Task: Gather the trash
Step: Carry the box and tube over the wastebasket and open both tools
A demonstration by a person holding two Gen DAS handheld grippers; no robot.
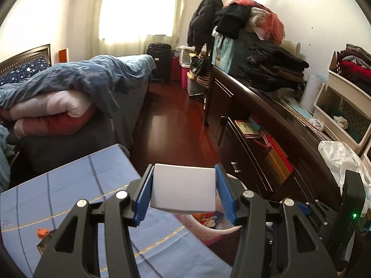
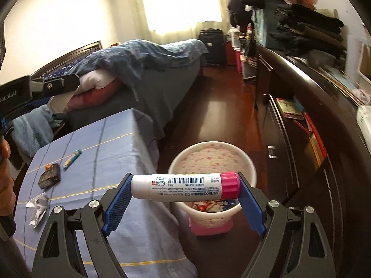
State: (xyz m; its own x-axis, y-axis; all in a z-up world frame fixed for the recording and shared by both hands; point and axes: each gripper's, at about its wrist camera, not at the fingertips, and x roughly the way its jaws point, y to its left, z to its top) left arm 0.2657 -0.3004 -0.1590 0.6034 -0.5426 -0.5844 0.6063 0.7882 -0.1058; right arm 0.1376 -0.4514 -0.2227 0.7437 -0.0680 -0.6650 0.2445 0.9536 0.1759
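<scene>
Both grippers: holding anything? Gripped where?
Left gripper: small white box, clamped on opposite side faces. Right gripper: glue stick, clamped end to end.

Floor: glossy dark red wood floor (image 1: 171, 125)
Table cover: matt blue woven tablecloth (image 2: 111, 148)
Tube: smooth white plastic glue stick (image 2: 185, 186)
Bin: smooth white plastic trash bin (image 2: 251, 169)
Pads: ribbed blue pads (image 1: 144, 197)

One bin (image 2: 212, 159), one glue stick (image 2: 185, 186), three table scraps.
</scene>
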